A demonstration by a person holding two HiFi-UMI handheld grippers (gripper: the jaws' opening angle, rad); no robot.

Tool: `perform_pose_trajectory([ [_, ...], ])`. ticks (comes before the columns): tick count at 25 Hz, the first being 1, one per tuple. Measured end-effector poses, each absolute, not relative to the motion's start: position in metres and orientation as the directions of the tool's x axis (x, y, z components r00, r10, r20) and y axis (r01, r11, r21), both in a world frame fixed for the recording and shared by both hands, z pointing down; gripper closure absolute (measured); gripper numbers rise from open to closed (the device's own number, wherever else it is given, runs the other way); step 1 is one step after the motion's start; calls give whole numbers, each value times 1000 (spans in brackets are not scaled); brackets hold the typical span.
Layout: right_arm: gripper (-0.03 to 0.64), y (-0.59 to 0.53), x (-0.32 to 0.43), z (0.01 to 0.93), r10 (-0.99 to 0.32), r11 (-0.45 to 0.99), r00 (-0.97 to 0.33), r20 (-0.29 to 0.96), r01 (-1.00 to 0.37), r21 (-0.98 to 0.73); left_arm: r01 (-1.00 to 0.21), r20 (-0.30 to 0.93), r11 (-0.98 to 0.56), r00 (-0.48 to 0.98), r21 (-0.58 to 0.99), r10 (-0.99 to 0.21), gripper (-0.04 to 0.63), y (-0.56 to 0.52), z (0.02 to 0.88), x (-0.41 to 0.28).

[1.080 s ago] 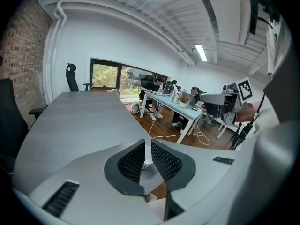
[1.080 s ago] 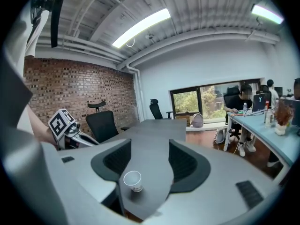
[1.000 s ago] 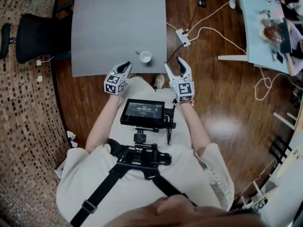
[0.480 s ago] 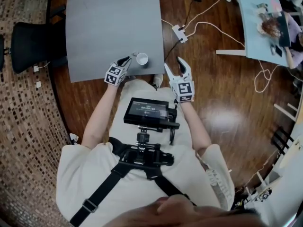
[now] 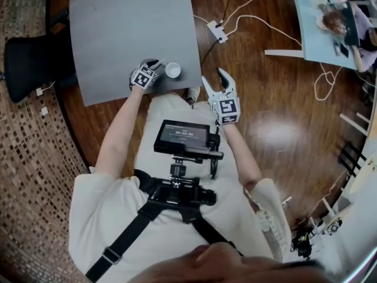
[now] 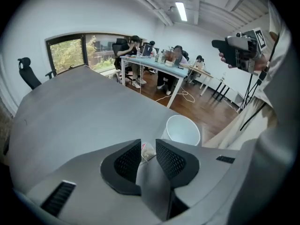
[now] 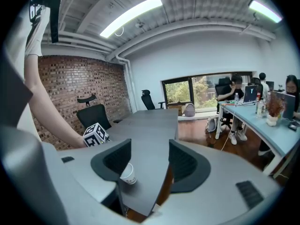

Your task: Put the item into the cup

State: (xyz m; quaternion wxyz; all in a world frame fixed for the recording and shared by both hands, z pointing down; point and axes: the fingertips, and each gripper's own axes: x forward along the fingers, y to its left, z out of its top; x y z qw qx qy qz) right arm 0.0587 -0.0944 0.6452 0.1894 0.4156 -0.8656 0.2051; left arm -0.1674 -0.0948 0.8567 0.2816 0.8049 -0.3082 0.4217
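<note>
- Black chest-mounted monitor [image 5: 184, 138] – nearest item, below both arms, as in the earlier frames.
- Right gripper [image 5: 213, 80] – jaws wide apart with nothing between them; held off the table's near edge, much as a second ago.
- Left gripper [image 5: 156, 65] – a second ago short of the table edge, it is now over the tabletop just beside the cup. Its jaws, narrow earlier, are opening.
- Small clear packet with a pink spot [image 6: 148, 151] – sits in the gap between the left jaw tips; the pads do not appear to press on it. It is outside the cup, just short of it.
- White paper cup [image 5: 172, 70] – upright and open-topped near the table's near edge.
- Flat grey table [image 5: 129, 28] – carries the cup.
- Black office chair [image 5: 29, 61] – at the table's left side.
- White power strip [image 5: 217, 31] – on the wooden floor beyond the table.
</note>
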Motion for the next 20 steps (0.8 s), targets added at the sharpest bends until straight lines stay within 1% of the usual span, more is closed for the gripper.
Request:
perform_pose_trajectory([
  [4, 350, -97, 56, 649, -647, 562, -576, 501, -803, -198, -686, 885, -707, 423, 172, -196, 495, -91, 872, -166],
  [13, 350, -95, 51, 653, -639, 542, -560, 527, -814, -208, -632, 909, -758, 396, 164, -133, 495, -91, 891, -162],
  [17, 350, -97, 50, 651, -646, 529, -551, 528, -822, -211, -656, 912, -727, 396, 203, -102, 497, -92, 902, -167],
  [18, 350, -97, 50, 651, -648, 525, -549, 528, -824, -211, -662, 910, -717, 403, 217, -97, 509, -92, 903, -167],
  [20, 350, -96, 52, 650, -651, 519, -543, 531, -829, -210, -664, 911, -711, 404, 231, -81, 511, -91, 906, -166],
])
